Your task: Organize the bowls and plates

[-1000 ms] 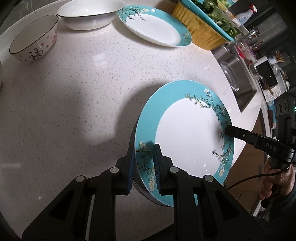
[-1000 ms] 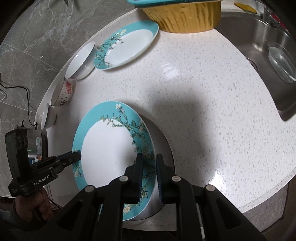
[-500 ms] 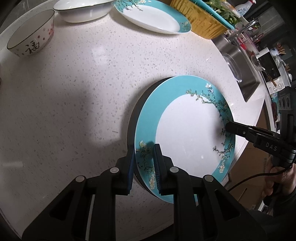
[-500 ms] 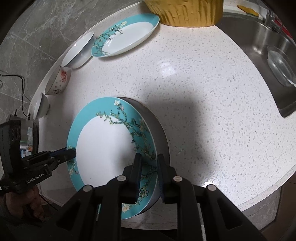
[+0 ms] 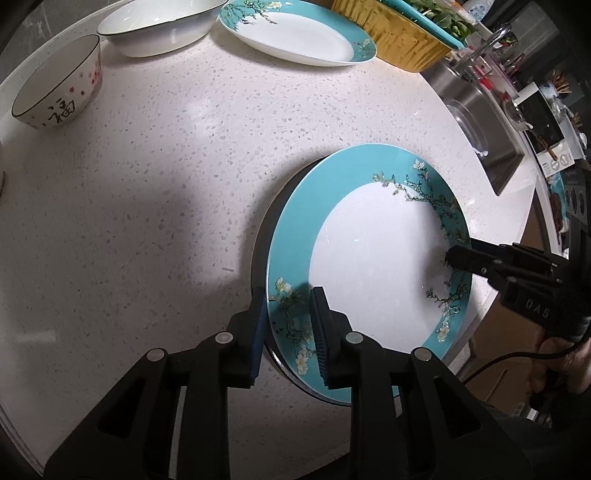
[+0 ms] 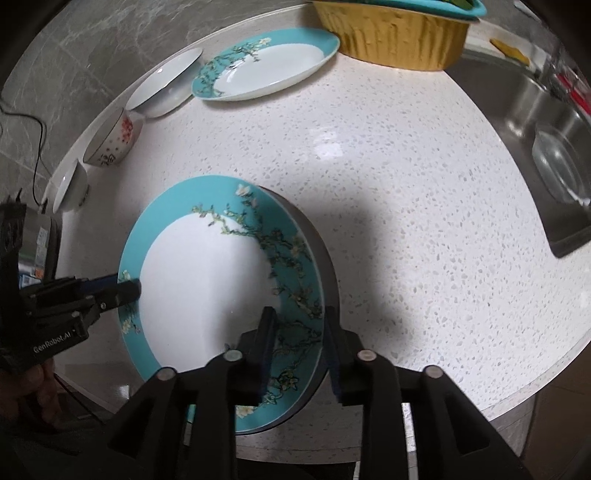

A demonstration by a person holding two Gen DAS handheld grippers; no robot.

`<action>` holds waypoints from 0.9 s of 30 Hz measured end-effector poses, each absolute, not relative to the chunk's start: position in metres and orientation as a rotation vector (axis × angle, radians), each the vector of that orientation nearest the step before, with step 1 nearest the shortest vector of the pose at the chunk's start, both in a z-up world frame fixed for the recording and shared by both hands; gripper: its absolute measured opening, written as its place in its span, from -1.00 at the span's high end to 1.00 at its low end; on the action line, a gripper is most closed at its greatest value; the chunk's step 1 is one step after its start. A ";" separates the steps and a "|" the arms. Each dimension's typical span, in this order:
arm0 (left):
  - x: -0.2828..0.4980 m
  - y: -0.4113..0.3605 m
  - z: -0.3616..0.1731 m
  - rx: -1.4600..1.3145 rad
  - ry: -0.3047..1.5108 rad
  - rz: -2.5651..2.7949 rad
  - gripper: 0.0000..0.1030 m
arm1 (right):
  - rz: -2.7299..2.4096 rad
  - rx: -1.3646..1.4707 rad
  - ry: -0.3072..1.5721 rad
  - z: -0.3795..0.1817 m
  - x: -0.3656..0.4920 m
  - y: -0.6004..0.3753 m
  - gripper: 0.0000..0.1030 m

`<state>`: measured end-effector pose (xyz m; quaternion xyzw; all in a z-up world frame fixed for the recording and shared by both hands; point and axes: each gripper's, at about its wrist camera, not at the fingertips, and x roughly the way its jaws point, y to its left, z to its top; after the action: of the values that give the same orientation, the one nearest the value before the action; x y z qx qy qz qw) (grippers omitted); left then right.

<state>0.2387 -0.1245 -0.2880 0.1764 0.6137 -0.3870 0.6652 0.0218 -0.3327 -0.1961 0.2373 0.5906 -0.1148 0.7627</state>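
A teal-rimmed plate (image 5: 369, 258) (image 6: 199, 280) with a blossom pattern lies on a dark grey plate (image 5: 264, 236) (image 6: 327, 269) near the counter's front edge. My left gripper (image 5: 288, 299) straddles the plate's near rim in the left wrist view. Its jaws are opening, and a gap shows beside the pads. My right gripper (image 6: 299, 317) straddles the opposite rim, its jaws also opening and standing clearly off the plate. Each gripper shows in the other's view: the right gripper (image 5: 454, 256), the left gripper (image 6: 129, 288).
At the back of the speckled white counter (image 5: 166, 184) lie a second teal plate (image 5: 299, 33), a wide white bowl (image 5: 159, 26) and a red-flowered bowl (image 5: 55, 92). A small white bowl (image 6: 72, 184) sits far left. A yellow basket (image 6: 399, 33) and a steel sink (image 6: 546, 147) are on the right.
The teal plate came down from a tilt to rest flat on the dark plate. Both pairs of jaws have widened off its rim, the right more than the left.
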 end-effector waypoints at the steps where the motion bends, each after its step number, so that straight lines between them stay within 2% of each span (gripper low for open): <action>1: 0.240 -0.124 -0.288 0.394 1.388 -0.875 0.58 | -0.249 0.510 1.283 -0.196 0.022 -0.331 0.28; 4: 0.243 -0.123 -0.288 0.373 1.397 -0.882 0.54 | -0.247 0.497 1.277 -0.197 0.022 -0.328 0.16; 6: 0.244 -0.122 -0.288 0.359 1.396 -0.883 0.43 | -0.251 0.495 1.273 -0.197 0.023 -0.328 0.15; 7: 0.244 -0.121 -0.288 0.356 1.392 -0.878 0.35 | -0.256 0.491 1.273 -0.197 0.023 -0.328 0.13; 8: 0.244 -0.120 -0.287 0.356 1.391 -0.871 0.06 | -0.257 0.481 1.269 -0.196 0.024 -0.328 0.12; 9: 0.245 -0.119 -0.287 0.347 1.389 -0.870 -0.06 | -0.258 0.475 1.270 -0.196 0.024 -0.327 0.12; 18: 0.248 -0.119 -0.277 0.319 1.362 -0.880 -0.06 | -0.258 0.496 1.257 -0.196 0.024 -0.329 0.09; 22: 0.264 -0.114 -0.260 0.267 1.317 -0.878 -0.06 | -0.264 0.501 1.234 -0.190 0.024 -0.334 -0.02; 23: 0.271 -0.115 -0.253 0.242 1.297 -0.886 -0.08 | -0.280 0.505 1.206 -0.183 0.024 -0.340 -0.07; 24: 0.278 -0.115 -0.246 0.221 1.275 -0.895 -0.19 | -0.290 0.510 1.183 -0.178 0.024 -0.344 -0.08; 26: 0.295 -0.121 -0.234 0.182 1.239 -0.908 -0.35 | -0.314 0.526 1.095 -0.162 0.027 -0.363 -0.25; 27: 0.306 -0.127 -0.230 0.157 1.234 -0.911 -0.37 | -0.324 0.536 1.056 -0.156 0.030 -0.372 -0.28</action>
<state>0.3057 -0.1265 -0.2298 0.0711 0.5576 -0.4118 0.7173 0.0297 -0.3719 -0.1556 0.2516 0.4955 -0.1519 0.8174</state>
